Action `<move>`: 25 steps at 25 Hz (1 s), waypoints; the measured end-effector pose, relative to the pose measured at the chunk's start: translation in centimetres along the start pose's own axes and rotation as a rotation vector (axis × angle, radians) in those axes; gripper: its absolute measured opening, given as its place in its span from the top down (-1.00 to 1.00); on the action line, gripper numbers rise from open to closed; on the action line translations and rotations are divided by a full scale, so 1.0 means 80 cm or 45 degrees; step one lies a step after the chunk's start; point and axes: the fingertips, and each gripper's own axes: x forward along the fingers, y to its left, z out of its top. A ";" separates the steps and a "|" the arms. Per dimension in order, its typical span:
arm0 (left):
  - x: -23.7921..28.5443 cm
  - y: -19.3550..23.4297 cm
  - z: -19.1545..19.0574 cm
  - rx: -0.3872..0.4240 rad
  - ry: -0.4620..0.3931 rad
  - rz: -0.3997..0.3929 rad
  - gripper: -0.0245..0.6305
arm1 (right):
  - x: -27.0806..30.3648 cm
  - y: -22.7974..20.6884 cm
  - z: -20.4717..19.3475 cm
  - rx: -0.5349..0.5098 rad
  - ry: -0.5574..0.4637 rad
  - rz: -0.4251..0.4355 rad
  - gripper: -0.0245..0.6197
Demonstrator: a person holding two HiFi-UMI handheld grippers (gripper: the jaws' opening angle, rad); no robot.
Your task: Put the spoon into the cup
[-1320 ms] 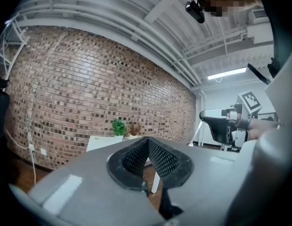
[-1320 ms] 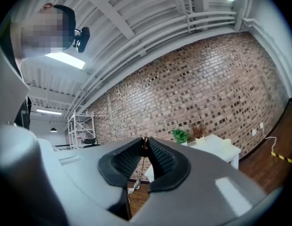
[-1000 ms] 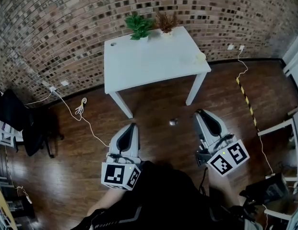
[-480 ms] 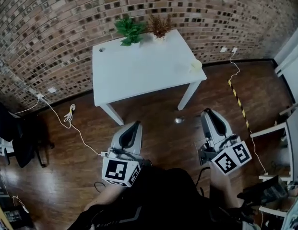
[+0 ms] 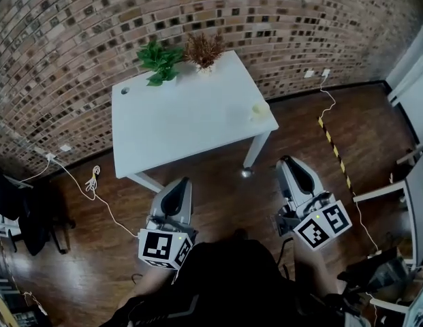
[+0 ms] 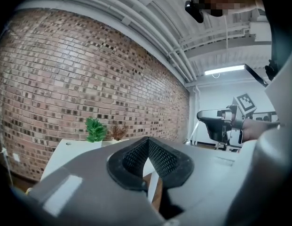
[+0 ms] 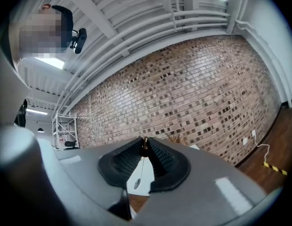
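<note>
A cream cup [image 5: 259,110] stands near the right edge of the white table [image 5: 184,125]. My right gripper [image 5: 286,160] is level over the wood floor, short of the table's right front leg, and is shut on the spoon. In the right gripper view the spoon [image 7: 138,183] hangs by its dark handle end from the gripper's [image 7: 145,141] tips, bowl downward. In the head view the bowl of the spoon [image 5: 246,173] glints to the left of that gripper. My left gripper [image 5: 182,181] is beside the table's left front leg. Its jaws [image 6: 146,140] meet at the tips with nothing between them.
A green plant [image 5: 159,61] and a dried brown plant [image 5: 203,48] stand at the table's far edge against the brick wall. A white cable [image 5: 95,180] lies on the floor at left, yellow-black tape [image 5: 334,152] at right. A black chair [image 5: 20,206] is far left.
Both grippers have come closer to the table, which has slid down and left in the head view. The spoon still hangs from the right gripper.
</note>
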 end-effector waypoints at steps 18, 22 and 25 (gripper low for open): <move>0.183 0.033 0.005 0.046 0.030 -0.065 0.94 | 0.120 -0.122 0.016 -0.011 0.041 0.011 0.77; 0.221 0.040 0.002 0.091 0.046 -0.127 0.94 | 0.145 -0.144 0.013 0.006 0.022 -0.042 0.77; 0.246 0.030 0.005 0.076 0.056 -0.143 0.94 | 0.154 -0.168 0.019 0.009 0.033 -0.051 0.77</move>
